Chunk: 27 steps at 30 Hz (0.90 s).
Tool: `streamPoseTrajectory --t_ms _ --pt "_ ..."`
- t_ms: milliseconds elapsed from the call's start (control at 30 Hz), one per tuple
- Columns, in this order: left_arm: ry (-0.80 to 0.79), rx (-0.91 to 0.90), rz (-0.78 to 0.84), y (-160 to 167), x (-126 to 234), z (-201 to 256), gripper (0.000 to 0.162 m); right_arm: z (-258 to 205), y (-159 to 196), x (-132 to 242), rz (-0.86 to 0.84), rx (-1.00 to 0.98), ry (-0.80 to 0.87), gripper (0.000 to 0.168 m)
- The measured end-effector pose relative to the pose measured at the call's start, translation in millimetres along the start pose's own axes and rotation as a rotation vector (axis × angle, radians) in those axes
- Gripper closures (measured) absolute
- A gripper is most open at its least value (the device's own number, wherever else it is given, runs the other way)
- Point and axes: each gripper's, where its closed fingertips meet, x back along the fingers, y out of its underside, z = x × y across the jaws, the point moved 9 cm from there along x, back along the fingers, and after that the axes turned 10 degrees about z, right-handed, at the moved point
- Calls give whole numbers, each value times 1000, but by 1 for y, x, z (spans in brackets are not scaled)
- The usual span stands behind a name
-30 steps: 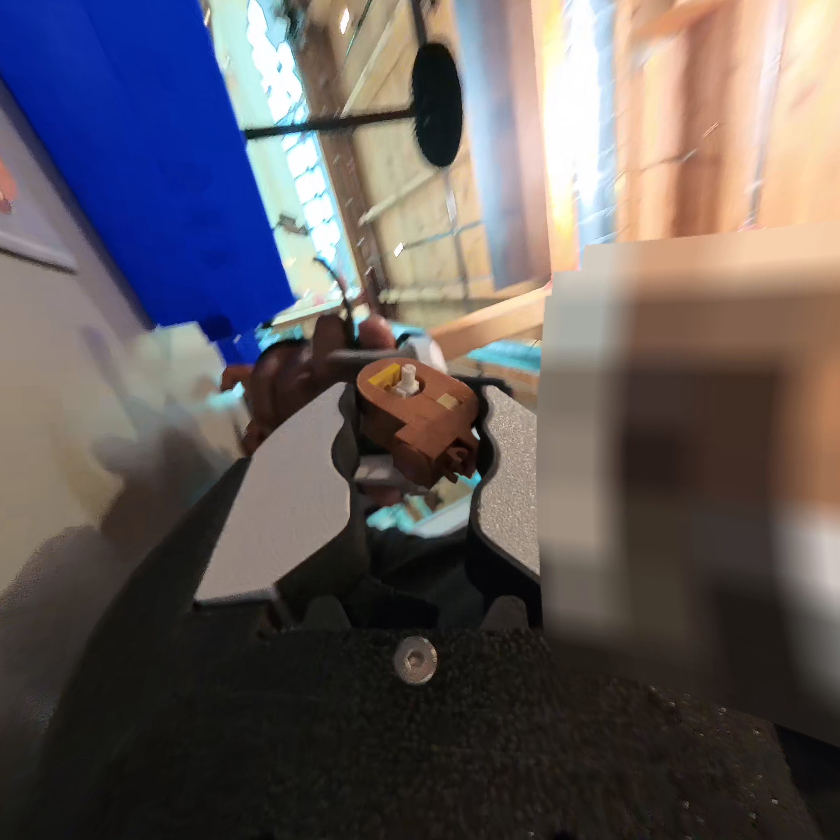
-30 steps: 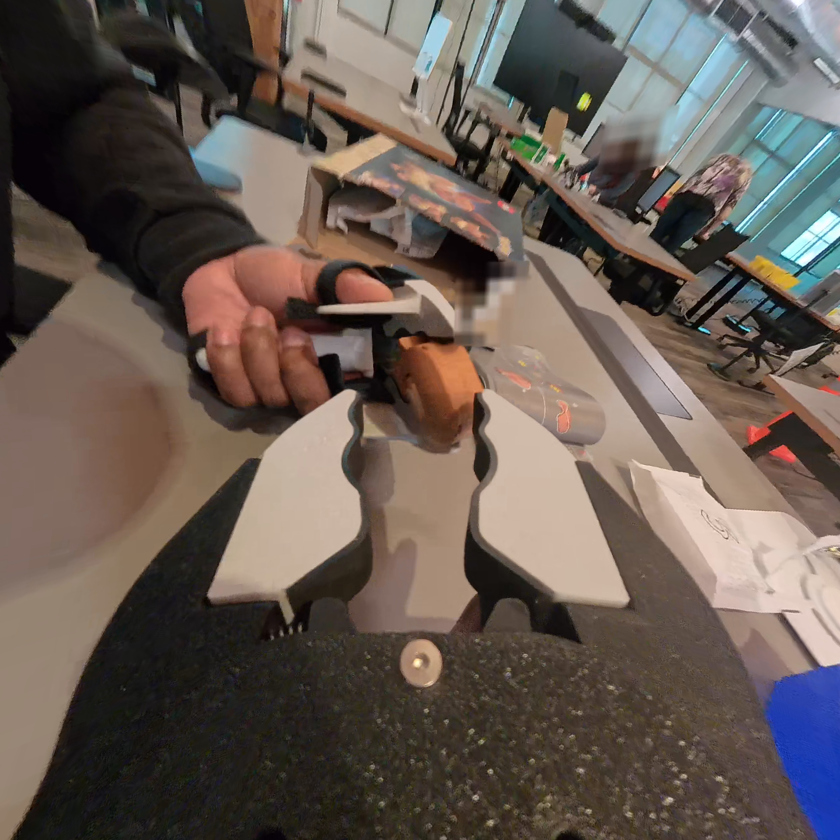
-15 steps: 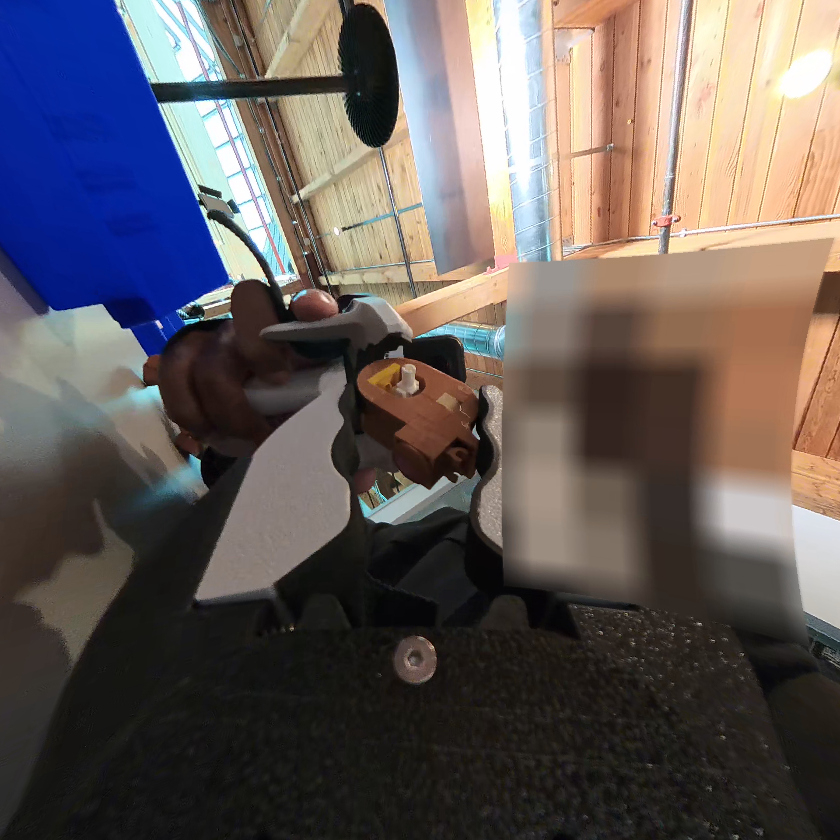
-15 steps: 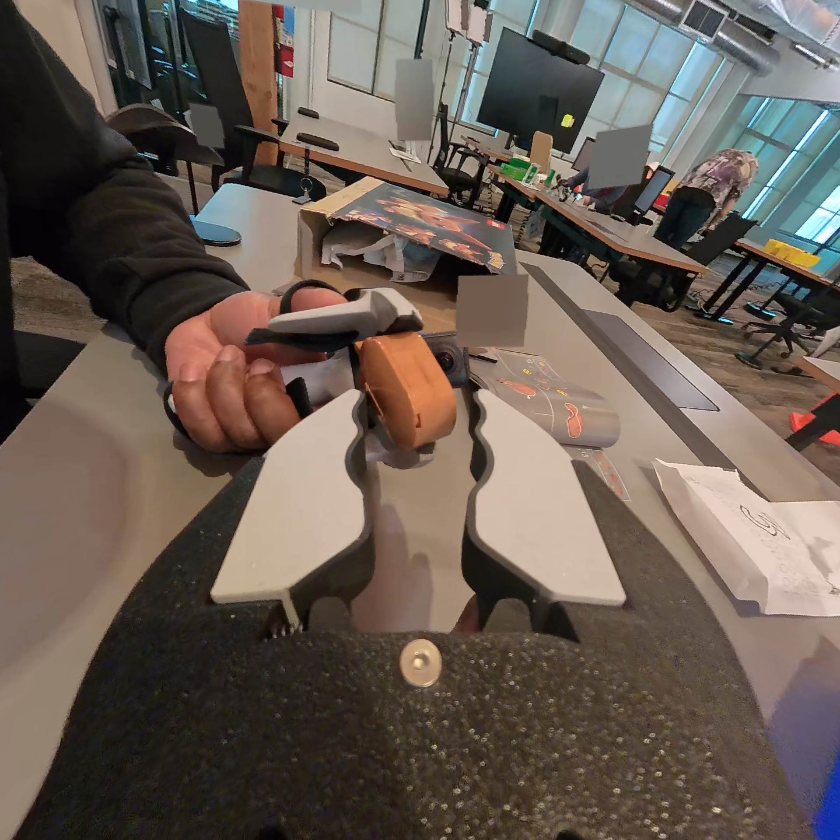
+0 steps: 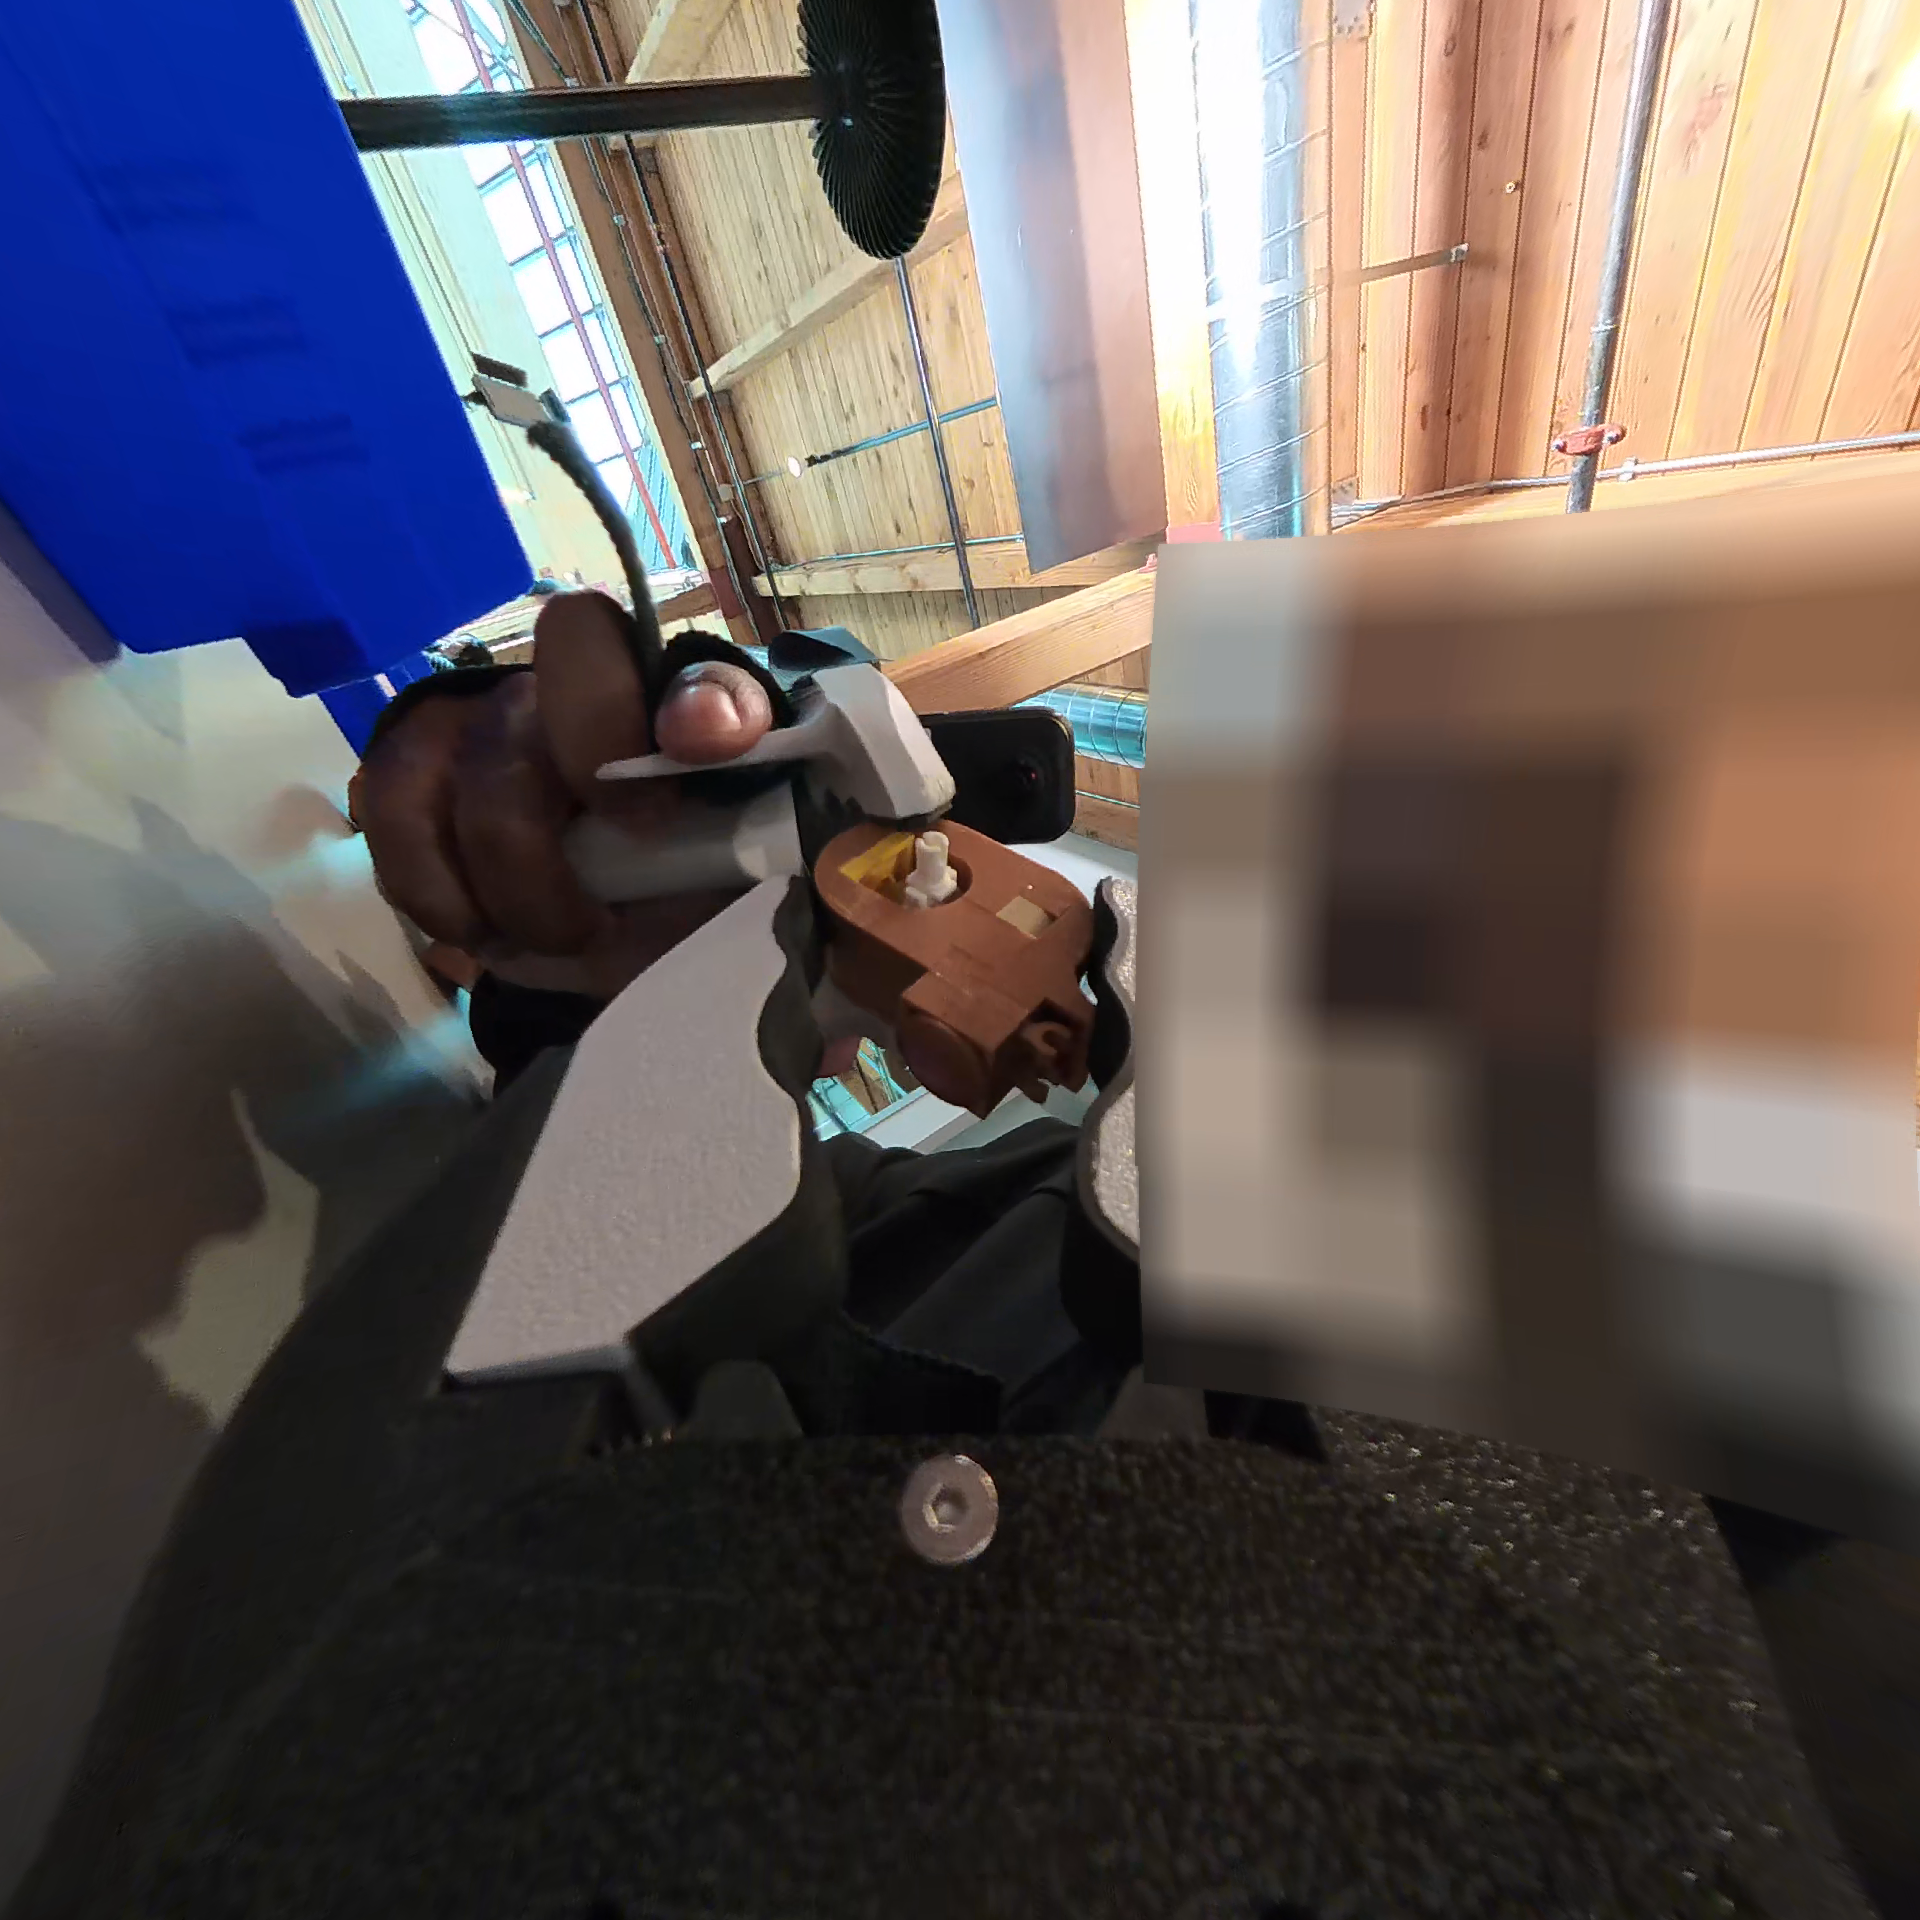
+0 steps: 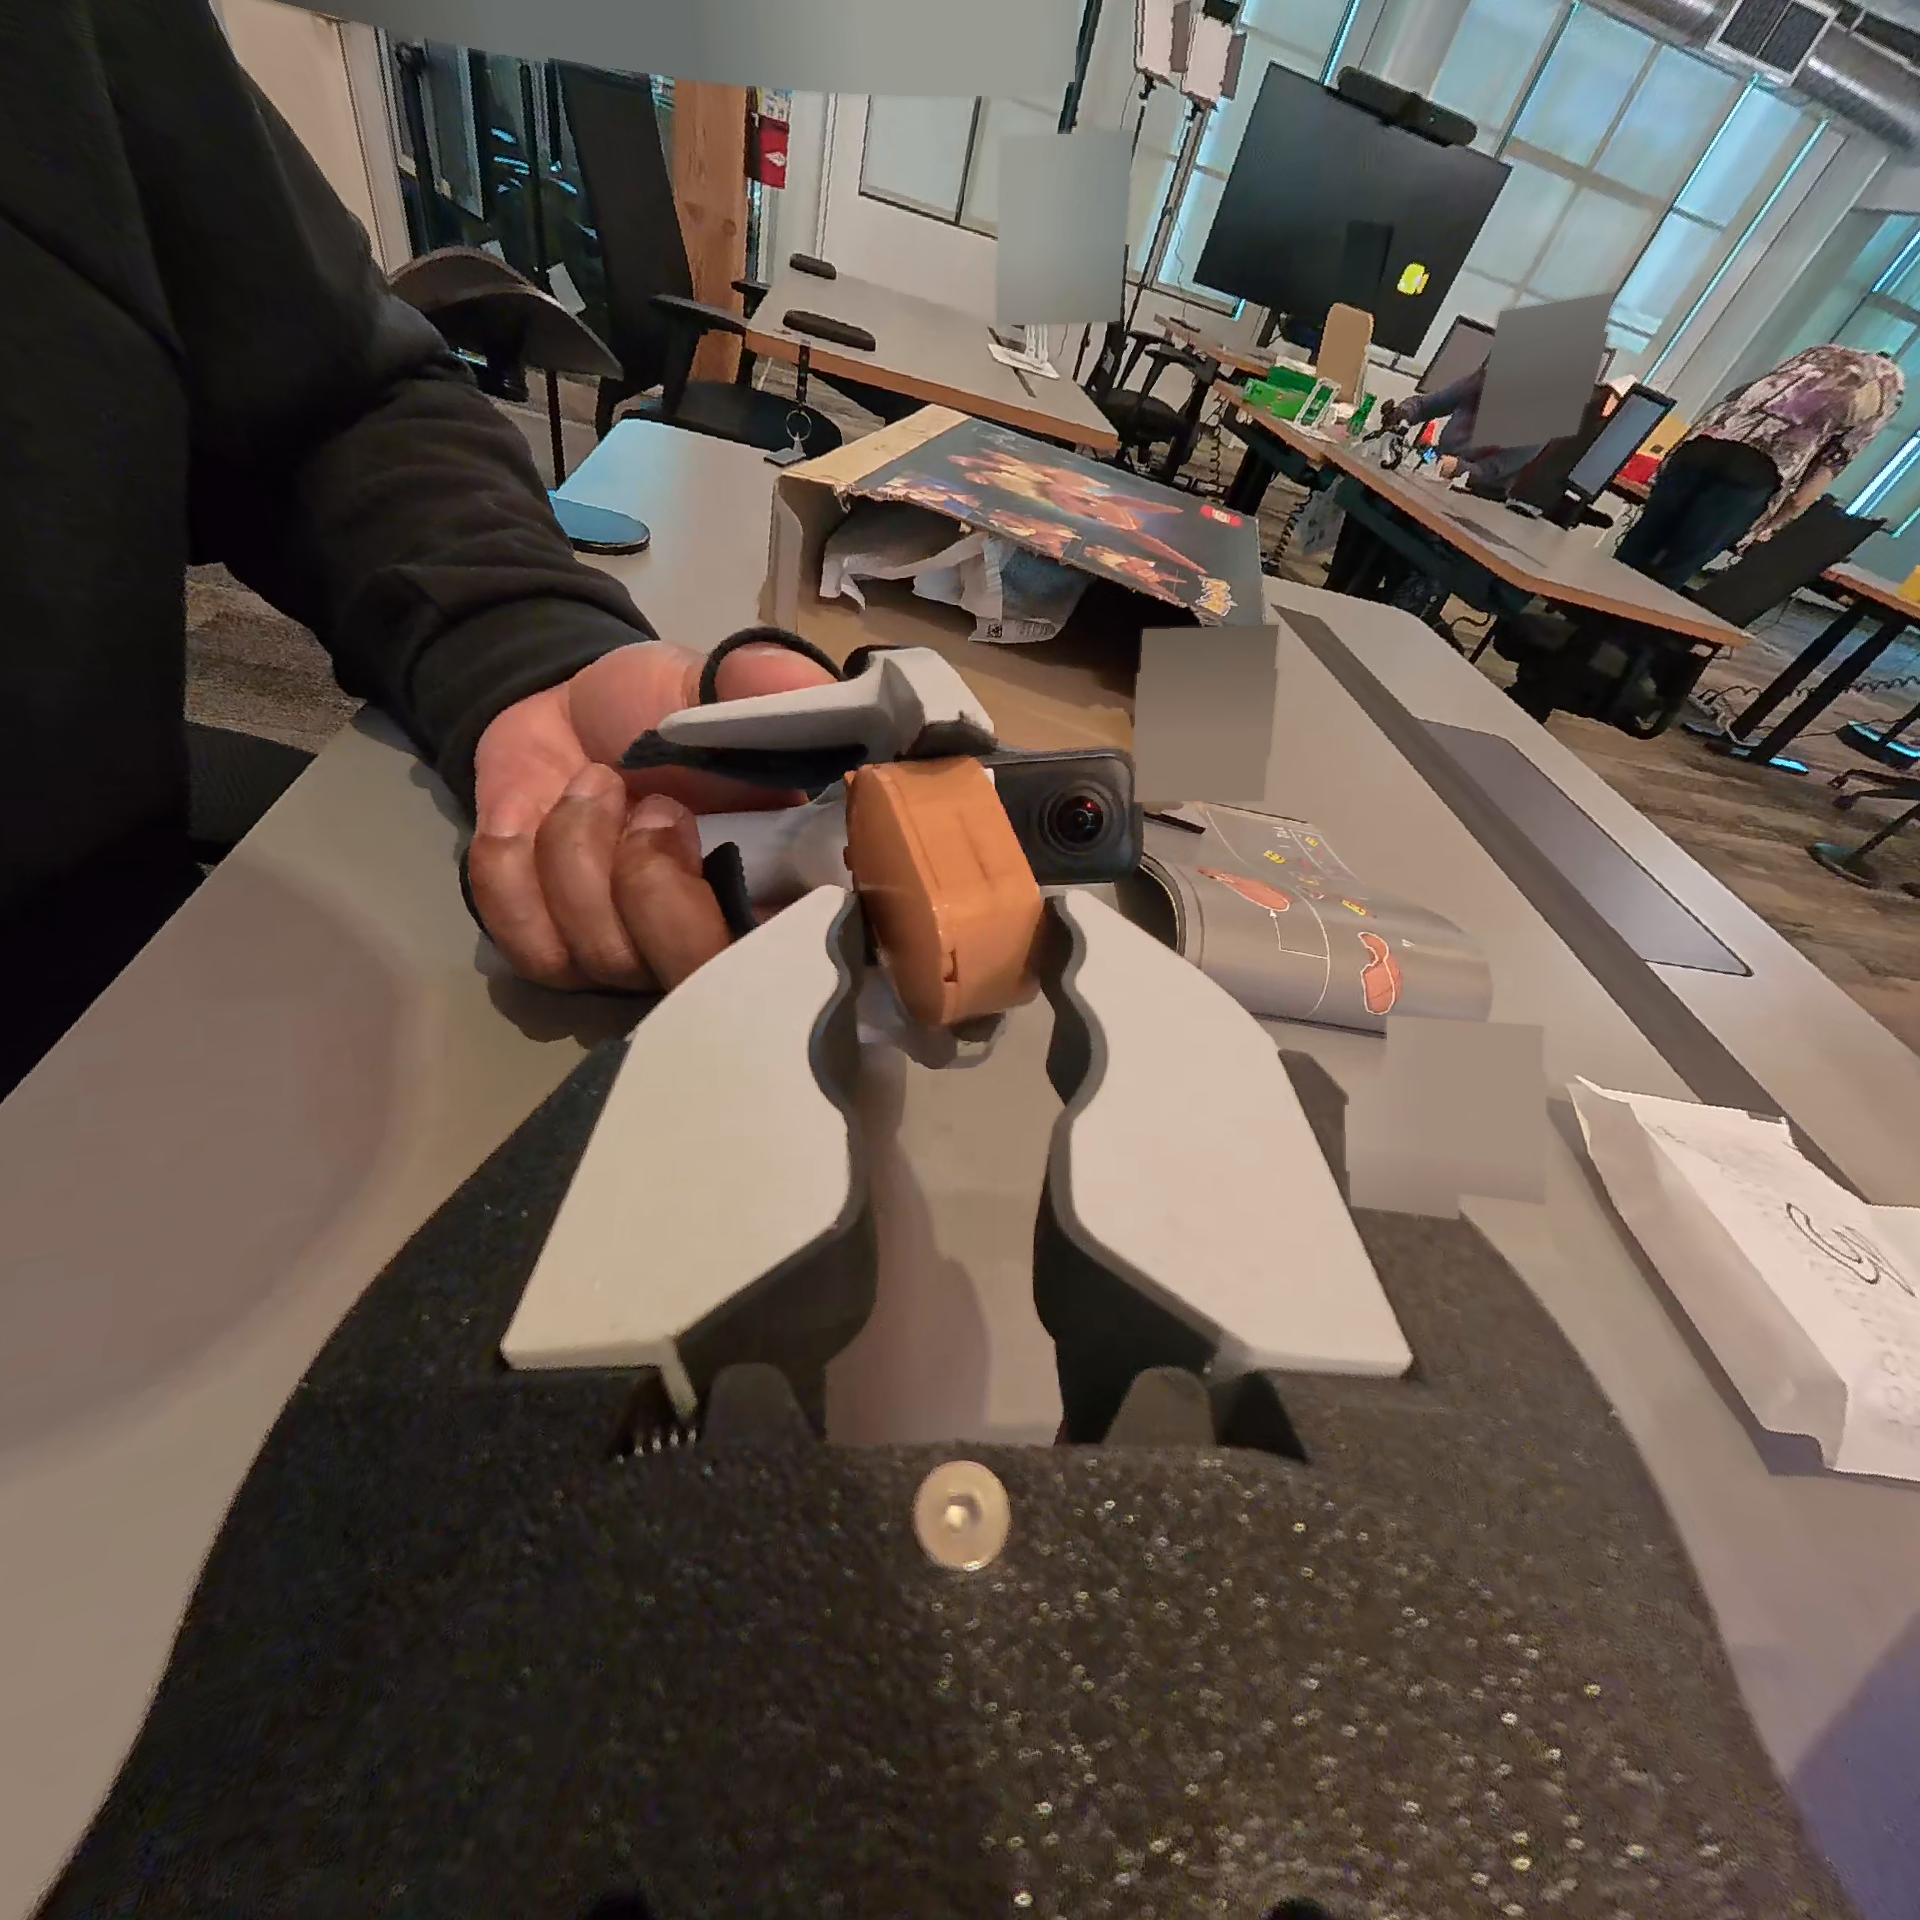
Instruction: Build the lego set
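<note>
My left gripper (image 5: 945, 935) is shut on a brown lego assembly (image 5: 966, 966) with a white peg and a yellow piece on its near face. It is raised and tilted up towards the ceiling. In the right wrist view the same assembly (image 6: 935, 894) shows its smooth orange-tan rounded side. It sits between the tips of my right gripper (image 6: 945, 925), whose jaws stand apart on either side of it. I cannot tell whether they touch it. A hand (image 6: 582, 831) holds the left gripper, whose camera (image 6: 1081, 831) faces me.
On the grey table (image 6: 260, 1039) lie an open cardboard box (image 6: 935, 644), an instruction booklet (image 6: 1330, 935) and a white paper bag (image 6: 1766, 1247). A blue bin (image 5: 208, 364) stands at the left of the left wrist view. People work at desks far behind. The grippers are tip to tip, or close to it.
The two grippers have come closer together. The assembly held by the left gripper has moved in between the right gripper's tips. The right gripper's jaw gap is unchanged.
</note>
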Motion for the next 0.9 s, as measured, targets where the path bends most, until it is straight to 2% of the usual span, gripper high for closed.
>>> streamPoseTrajectory --t_ms 167,267,433,533,900 --pt "52 21 18 1 -1 1 112 -2 -4 -1 16 3 13 134" --pt "144 6 24 1 -2 7 112 -1 -9 5 64 -13 13 125" --pt "190 34 -11 5 -5 9 112 -2 -9 6 73 -27 -12 130" --pt "192 65 -50 9 -8 7 112 -6 -11 5 88 -41 -72 140" --pt "195 100 -113 16 -10 6 112 -9 -12 10 86 -45 -152 144"
